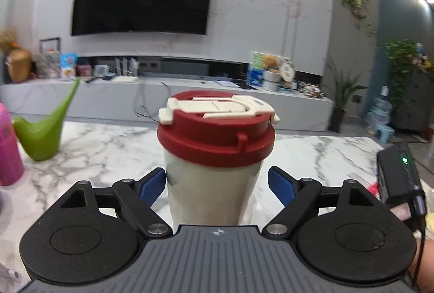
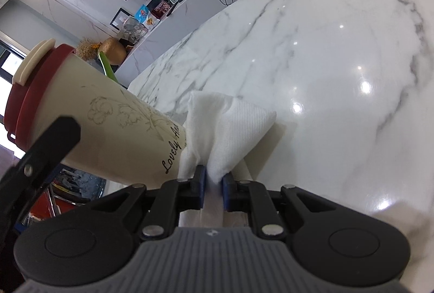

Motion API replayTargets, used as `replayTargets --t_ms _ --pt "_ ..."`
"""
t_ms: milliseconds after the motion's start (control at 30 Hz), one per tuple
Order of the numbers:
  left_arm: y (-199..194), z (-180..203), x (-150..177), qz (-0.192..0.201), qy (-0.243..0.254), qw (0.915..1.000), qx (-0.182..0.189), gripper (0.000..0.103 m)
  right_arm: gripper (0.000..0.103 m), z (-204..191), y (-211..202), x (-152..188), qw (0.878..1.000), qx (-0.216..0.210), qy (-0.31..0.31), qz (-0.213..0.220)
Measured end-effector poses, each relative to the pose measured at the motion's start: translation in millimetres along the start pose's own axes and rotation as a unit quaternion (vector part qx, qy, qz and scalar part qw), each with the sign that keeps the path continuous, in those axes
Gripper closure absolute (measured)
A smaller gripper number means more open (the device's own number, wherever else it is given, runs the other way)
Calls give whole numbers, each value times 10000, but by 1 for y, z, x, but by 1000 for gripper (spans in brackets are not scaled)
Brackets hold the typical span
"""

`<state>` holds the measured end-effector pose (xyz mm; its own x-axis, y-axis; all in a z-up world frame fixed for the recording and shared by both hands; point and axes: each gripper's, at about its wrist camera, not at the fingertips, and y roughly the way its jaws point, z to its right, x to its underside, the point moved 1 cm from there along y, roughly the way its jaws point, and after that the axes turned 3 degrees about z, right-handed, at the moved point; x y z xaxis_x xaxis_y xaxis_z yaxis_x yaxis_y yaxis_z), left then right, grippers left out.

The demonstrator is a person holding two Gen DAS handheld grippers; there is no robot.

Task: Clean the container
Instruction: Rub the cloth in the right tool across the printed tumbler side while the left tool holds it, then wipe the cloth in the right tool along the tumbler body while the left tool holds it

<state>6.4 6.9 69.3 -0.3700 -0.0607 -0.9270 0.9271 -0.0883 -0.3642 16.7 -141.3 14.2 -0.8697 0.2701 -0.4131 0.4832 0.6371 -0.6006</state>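
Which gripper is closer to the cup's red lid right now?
Left. The left gripper straddles the cup just below the red lid, pads clear of it. The right gripper, shut on the tissue, sits near the cup's base.

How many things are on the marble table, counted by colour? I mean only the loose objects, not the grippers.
Cream with red lid: 1, the cup
Green: 1, the watering can
Pink: 1, a container at the left edge, only partly in view
White: 1, the paper towel held in the right gripper
Total: 4
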Motion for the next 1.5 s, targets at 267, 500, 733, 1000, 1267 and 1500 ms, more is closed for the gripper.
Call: replayTargets --t_ms 267,500,733,1000,1267,1500 --pt "4 15 -3 366 158 9984 -390 20 87 -3 1 0 10000 41 -43 15" --pt "7 6 -2 399 355 9986 -49 22 88 0 -4 -3 9999 25 -99 25" --pt "0 -6 3 510 647 9952 523 22 88 10 -37 -22 9992 -37 -51 404" --pt "-6 10 2 704 778 9848 1384 22 88 26 -111 -50 9870 -787 139 1398" --pt "3 20 10 490 966 9789 1734 22 88 28 -132 -51 9740 -1753 98 1435" --pt "5 12 11 402 882 9785 1820 22 87 23 -115 -40 9785 -1742 80 1101"
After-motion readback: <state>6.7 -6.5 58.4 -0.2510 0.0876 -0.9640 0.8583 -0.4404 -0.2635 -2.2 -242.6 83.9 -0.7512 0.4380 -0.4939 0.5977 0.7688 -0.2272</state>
